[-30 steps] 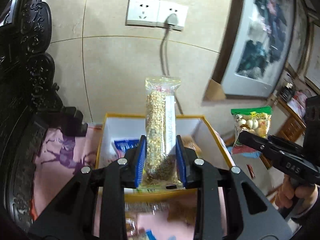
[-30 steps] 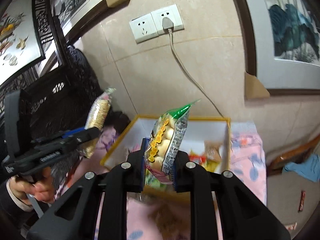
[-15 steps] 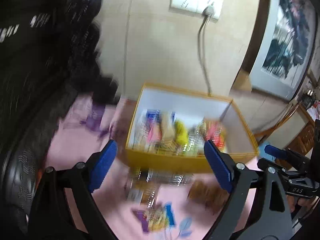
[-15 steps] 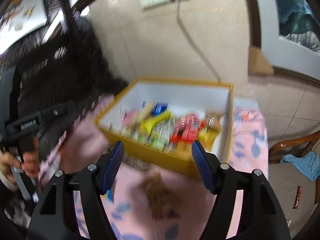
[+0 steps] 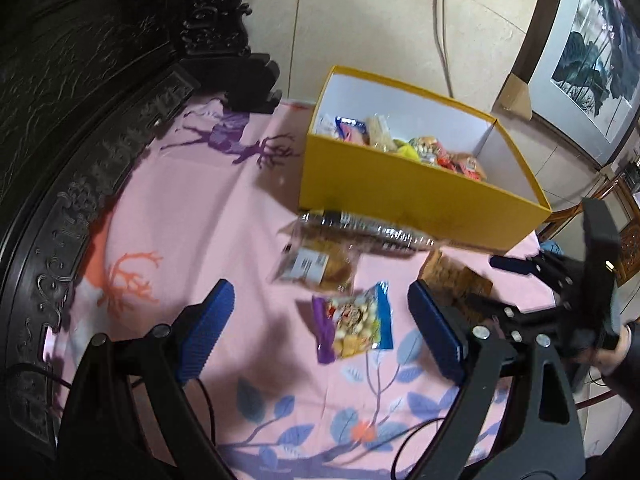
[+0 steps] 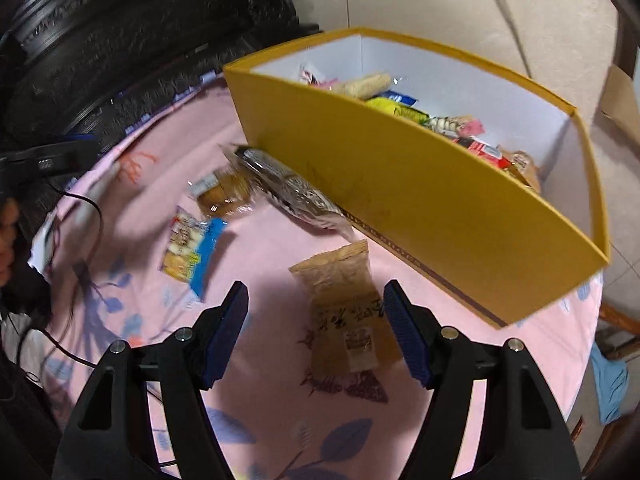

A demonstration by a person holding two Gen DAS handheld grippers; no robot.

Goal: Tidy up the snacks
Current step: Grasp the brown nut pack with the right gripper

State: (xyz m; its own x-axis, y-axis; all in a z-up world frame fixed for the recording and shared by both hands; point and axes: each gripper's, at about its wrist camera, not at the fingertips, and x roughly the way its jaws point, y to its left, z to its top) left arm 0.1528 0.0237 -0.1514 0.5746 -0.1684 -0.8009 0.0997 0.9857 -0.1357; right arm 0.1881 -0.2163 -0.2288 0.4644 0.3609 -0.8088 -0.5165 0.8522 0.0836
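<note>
A yellow box (image 5: pixel 420 196) with white inner walls stands on the pink cloth and holds several snack packets. In front of it lie loose packets. My left gripper (image 5: pixel 319 294) is open above a blue and purple packet (image 5: pixel 354 326), with nothing between its pads. Beyond that lie a clear packet of brown cakes (image 5: pixel 320 264) and a long clear packet (image 5: pixel 368 230) against the box. My right gripper (image 6: pixel 315 292) is open over a brown packet (image 6: pixel 344 308), its pads apart from it. The yellow box (image 6: pixel 400 184) rises just behind.
Dark carved wooden furniture (image 5: pixel 80 100) lines the left side. A tiled wall with a cable (image 5: pixel 442 32) and a framed painting (image 5: pixel 592 52) stands behind the box. Thin black wires (image 6: pixel 80 208) cross the cloth at the left. A hand (image 5: pixel 612 352) holds the other gripper.
Both grippers let go of their packets, the grain bar and the green bag, and opened wide. Both sank and tilted down toward the loose packets in front of the box.
</note>
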